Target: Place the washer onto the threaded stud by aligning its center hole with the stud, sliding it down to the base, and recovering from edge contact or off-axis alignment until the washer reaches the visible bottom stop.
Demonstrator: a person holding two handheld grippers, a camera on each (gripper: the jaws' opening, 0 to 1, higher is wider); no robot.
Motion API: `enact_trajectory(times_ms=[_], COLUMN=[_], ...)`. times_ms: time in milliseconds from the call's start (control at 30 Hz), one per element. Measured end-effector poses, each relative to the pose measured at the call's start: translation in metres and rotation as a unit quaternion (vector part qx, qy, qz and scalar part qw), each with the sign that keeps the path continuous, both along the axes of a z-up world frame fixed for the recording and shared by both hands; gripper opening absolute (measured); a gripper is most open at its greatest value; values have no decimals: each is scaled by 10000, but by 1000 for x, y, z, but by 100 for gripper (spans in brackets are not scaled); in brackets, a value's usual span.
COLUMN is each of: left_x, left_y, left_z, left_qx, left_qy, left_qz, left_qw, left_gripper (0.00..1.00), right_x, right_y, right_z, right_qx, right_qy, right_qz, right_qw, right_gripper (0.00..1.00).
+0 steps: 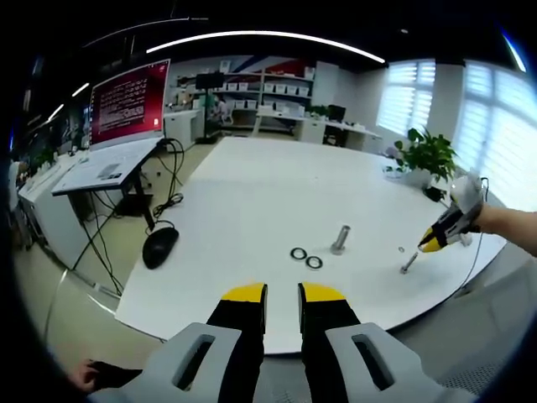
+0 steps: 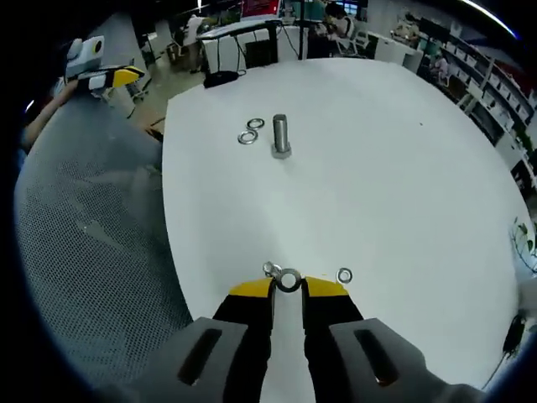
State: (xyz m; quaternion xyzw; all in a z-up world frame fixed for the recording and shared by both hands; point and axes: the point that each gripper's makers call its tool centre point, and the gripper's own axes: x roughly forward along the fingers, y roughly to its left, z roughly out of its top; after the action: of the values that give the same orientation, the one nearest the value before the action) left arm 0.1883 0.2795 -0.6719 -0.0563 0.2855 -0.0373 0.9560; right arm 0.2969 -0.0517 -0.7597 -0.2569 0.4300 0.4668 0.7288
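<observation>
Now the right gripper (image 2: pixel 288 289) fingers grasp a small silver metal washer (image 2: pixel 289 280) above the white counter (image 2: pixel 377 168), bolt-like threaded stud (image 2: pixel 280 136) at twelve o'clock; left gripper (image 1: pixel 283 294) fingers released, idle.

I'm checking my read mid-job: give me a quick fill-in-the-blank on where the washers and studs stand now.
1. Beside the upright bolt lie ___ loose washers.
2. The right gripper holds a ___ between its yellow tips.
3. The table top is ___ in colour.
4. In the left gripper view, the left gripper jaws hold ___.

Missing: two; washer; white; nothing
</observation>
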Motion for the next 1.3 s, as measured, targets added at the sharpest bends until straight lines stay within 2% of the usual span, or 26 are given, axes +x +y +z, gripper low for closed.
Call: enact_trajectory(times_ms=[100, 200, 600, 867, 967, 1200, 1300], left_x=[0, 0, 0, 0, 0, -1, -1], left_y=[0, 0, 1, 1, 1, 2, 2], left_z=[0, 0, 0, 0, -1, -1, -2], left_qx=[3, 2, -10, -7, -5, 7, 7], left_qy=[6, 6, 2, 8, 18, 47, 56], left_qz=[-1, 1, 35, 46, 46, 50, 55], left_qw=[10000, 10000, 10000, 10000, 10000, 10000, 10000], left_gripper=[12, 12, 12, 12, 13, 13, 13], right_x=[-6, -5, -9, -8, -7, -3, -4], right_y=[9, 9, 12, 14, 13, 15, 19], right_z=[3, -5, -19, -40, -49, -72, -70], right_qx=[17, -205, -383, -687, -870, -965, -850], right_qy=[45, -20, 111, 106, 0, 69, 122], right_qz=[152, 321, 445, 631, 693, 628, 657], right_qw=[9999, 9993, 9982, 9956, 9938, 9933, 9941], right_gripper=[14, 14, 14, 14, 14, 14, 14])
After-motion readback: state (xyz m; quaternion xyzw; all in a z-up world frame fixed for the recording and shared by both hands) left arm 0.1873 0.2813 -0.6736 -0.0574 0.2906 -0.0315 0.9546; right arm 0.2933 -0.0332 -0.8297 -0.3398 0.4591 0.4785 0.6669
